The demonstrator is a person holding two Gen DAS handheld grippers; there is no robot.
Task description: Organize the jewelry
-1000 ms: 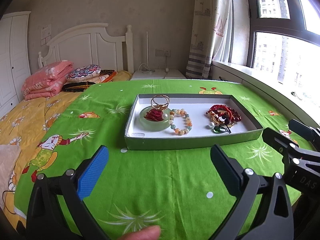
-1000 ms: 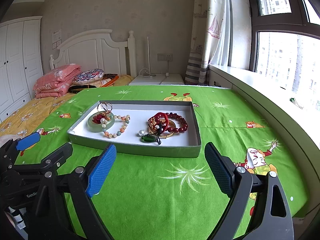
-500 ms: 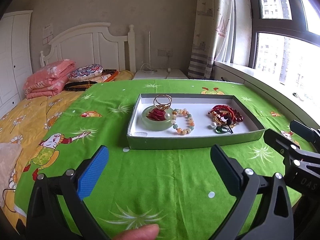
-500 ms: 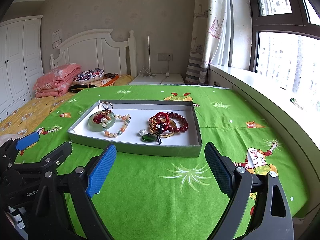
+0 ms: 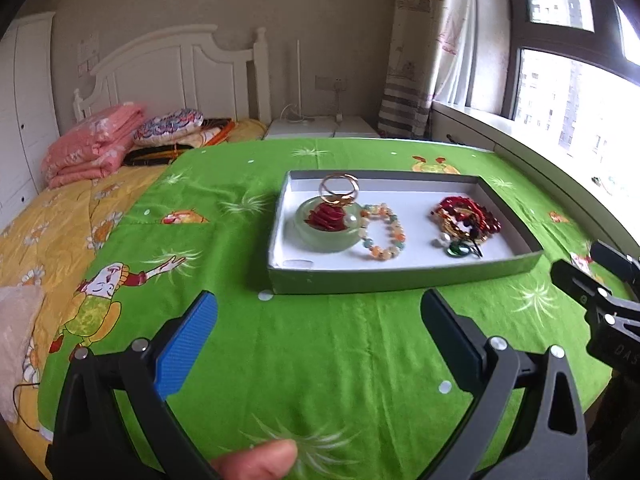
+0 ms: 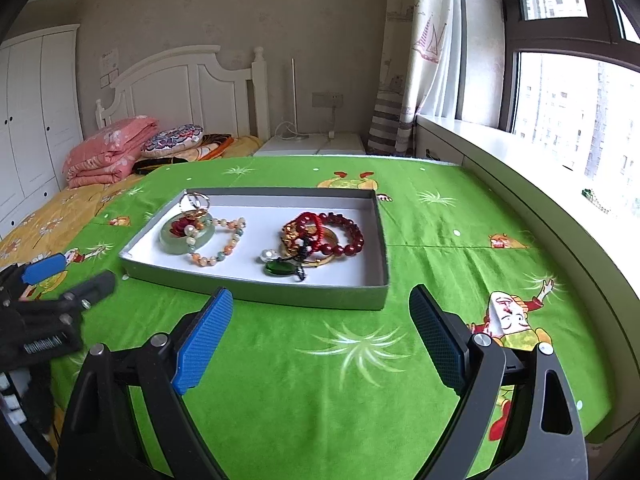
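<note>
Both the left gripper [image 5: 318, 316] and right gripper [image 6: 320, 312] hang wide and empty; the jewelry in the tray [image 6: 256, 294] looks tangled, seemingly unsorted.

glossy beads [image 6: 347, 232], matt cardboard tray [image 6: 256, 290]

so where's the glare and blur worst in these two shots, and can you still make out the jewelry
Left wrist view: the window is blown out white, the thumb tip at the bottom edge is soft, and the tray with its beads reads slightly smeared. Right wrist view: window also overexposed, but the red bead bracelet looks crisp; straight edges bow from the fisheye.
</note>
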